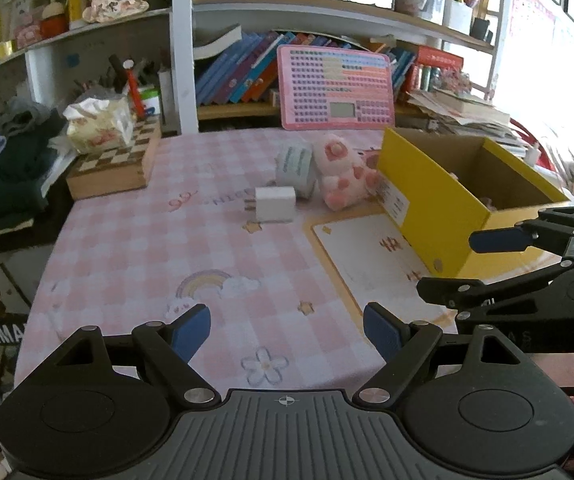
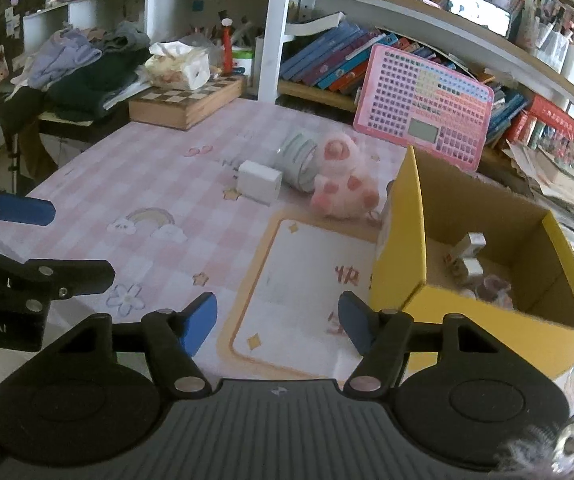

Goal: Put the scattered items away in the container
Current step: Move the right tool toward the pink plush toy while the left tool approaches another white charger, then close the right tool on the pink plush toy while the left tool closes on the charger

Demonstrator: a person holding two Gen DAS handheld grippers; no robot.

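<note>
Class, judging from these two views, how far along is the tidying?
Done: a few small items already lie inside the yellow box. In hand: nothing; the left gripper and right gripper are open and empty. Left: the white charger, pale green roll and pink plush on the tablecloth.

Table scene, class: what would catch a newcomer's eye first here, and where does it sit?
The bright yellow box stands open at the table's right, a few small items already inside. Just left of it lies a fluffy pink plush toy, with a white charger and a pale green roll beside it. A pink keyboard toy leans against the bookshelf behind.
</note>
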